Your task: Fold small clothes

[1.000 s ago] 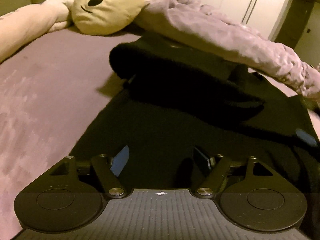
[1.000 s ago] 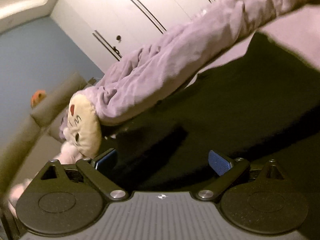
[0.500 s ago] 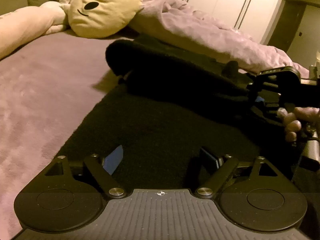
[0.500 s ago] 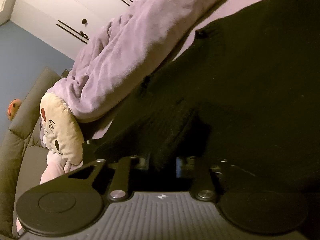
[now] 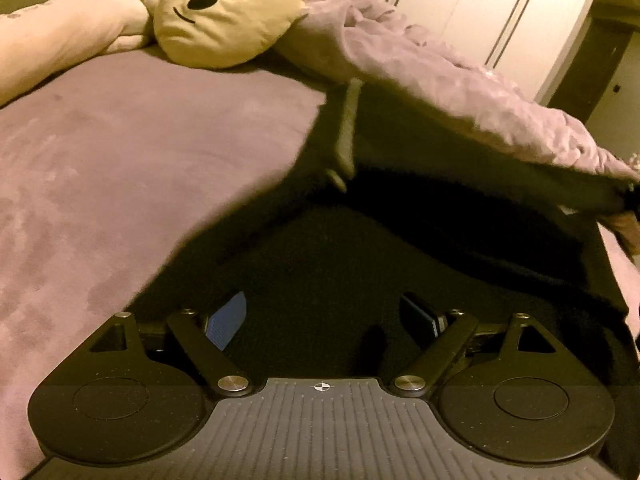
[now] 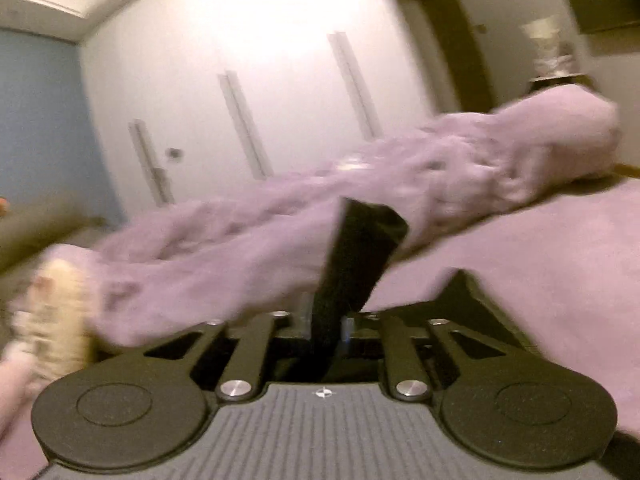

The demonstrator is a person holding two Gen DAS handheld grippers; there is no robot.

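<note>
Black garment (image 5: 360,280) spread on the purple bed (image 5: 120,152), one part lifted. Soft, thick knit, probably light but limp, so likely to sag and drag; best taken at an edge or corner. Left hand-held gripper (image 5: 324,320) released, hovering over the cloth. Right hand-held gripper (image 6: 326,326) clenched on a black fold (image 6: 356,256), raised. Fluffy lilac blanket (image 5: 440,80) and round plush (image 5: 228,8) behind.

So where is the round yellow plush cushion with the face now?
In the left wrist view the round yellow plush cushion lies top centre, on the purple bed cover, touching the crumpled purple blanket.
</note>
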